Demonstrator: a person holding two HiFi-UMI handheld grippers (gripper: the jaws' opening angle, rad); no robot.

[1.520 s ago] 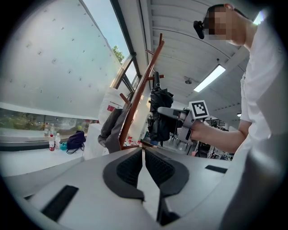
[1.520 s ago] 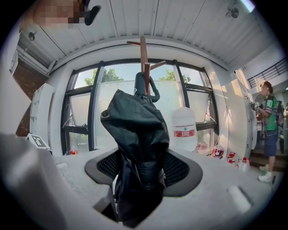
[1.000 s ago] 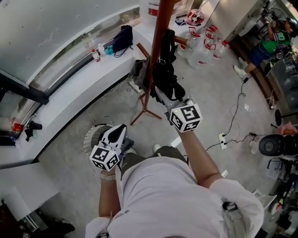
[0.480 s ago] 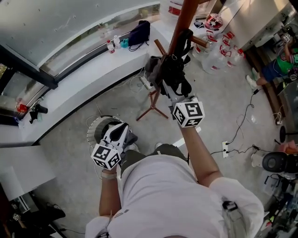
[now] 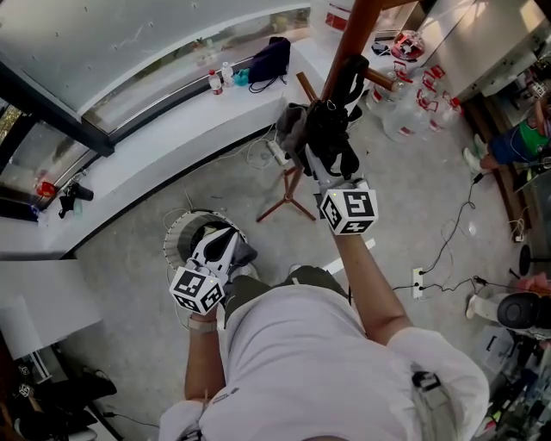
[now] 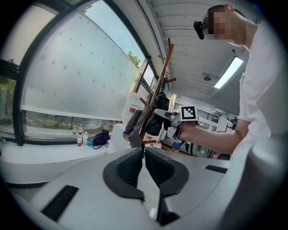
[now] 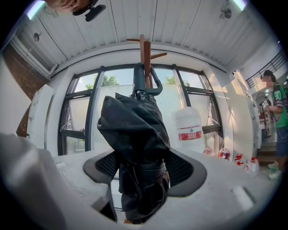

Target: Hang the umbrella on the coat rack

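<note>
Since the umbrella [image 7: 135, 134] seemed already hooked on the coat rack [image 7: 143, 54] just ahead of the right gripper [image 7: 144, 167], its jaws were being opened around the umbrella; only withdrawal was left. The left gripper [image 6: 144, 164] was seen closed and empty.

Grey concrete floor [image 5: 120, 284]: rack [image 5: 362, 26] stands on its tripod base, water jugs [image 5: 400, 116] clustered behind it, power strip [image 5: 418, 282] and cables [image 5: 448, 241] at right, round wire cage [image 5: 185, 234] at left. White window ledge [image 5: 164, 151]: bottles [image 5: 215, 83], dark bag [image 5: 271, 60] beside them.
</note>
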